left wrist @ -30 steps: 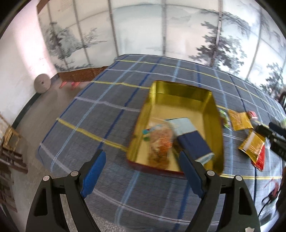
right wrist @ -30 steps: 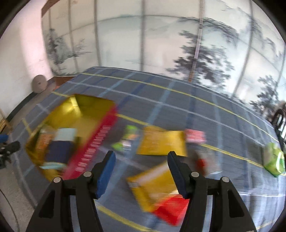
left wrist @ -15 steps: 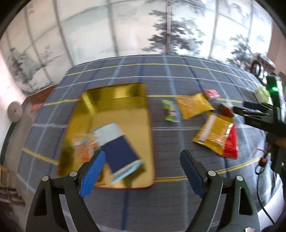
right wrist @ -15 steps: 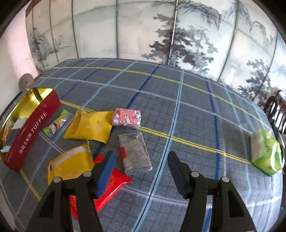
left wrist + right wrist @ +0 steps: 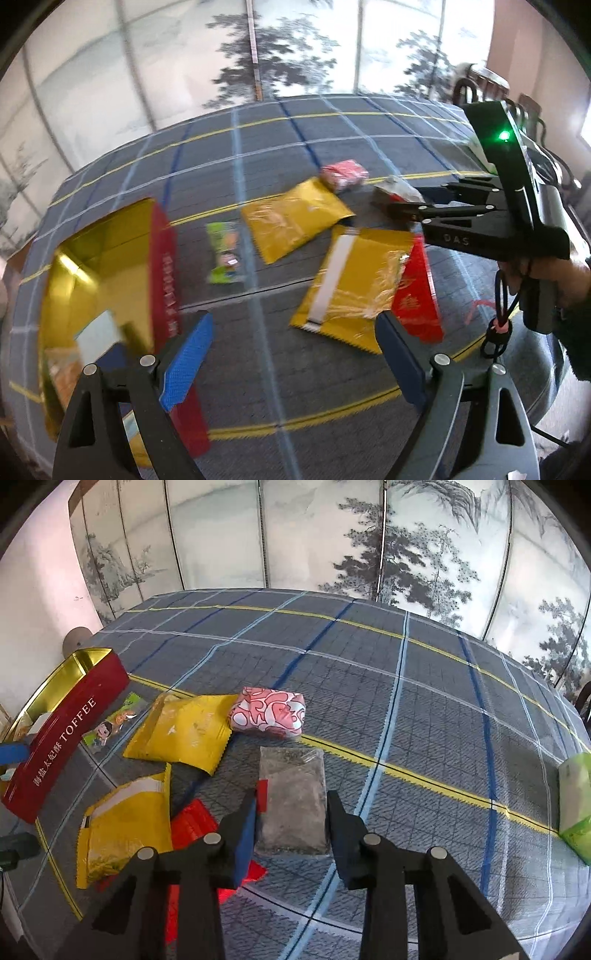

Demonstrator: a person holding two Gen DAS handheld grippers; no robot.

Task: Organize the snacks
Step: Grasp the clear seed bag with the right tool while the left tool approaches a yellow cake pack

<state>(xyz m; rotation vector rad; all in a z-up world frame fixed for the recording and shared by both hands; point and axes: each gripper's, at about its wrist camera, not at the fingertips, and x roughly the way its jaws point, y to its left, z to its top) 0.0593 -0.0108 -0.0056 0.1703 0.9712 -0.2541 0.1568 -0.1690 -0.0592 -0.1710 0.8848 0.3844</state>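
Note:
A red and gold toffee tin stands open at the left with a few snacks inside. Loose snacks lie on the plaid tablecloth: two yellow packets, a red packet, a pink patterned pack, a small green packet and a clear grey packet. My right gripper is open, its jaws on either side of the grey packet's near end. My left gripper is open and empty, above the cloth beside the tin.
A green pack lies at the table's right edge. The right gripper body and the hand holding it reach in from the right of the left wrist view. A painted screen stands behind the table. Chairs stand at far right.
My left gripper swung right, from over the tin toward the loose snacks. My right gripper moved forward and down onto the grey packet and narrowed its jaws around it.

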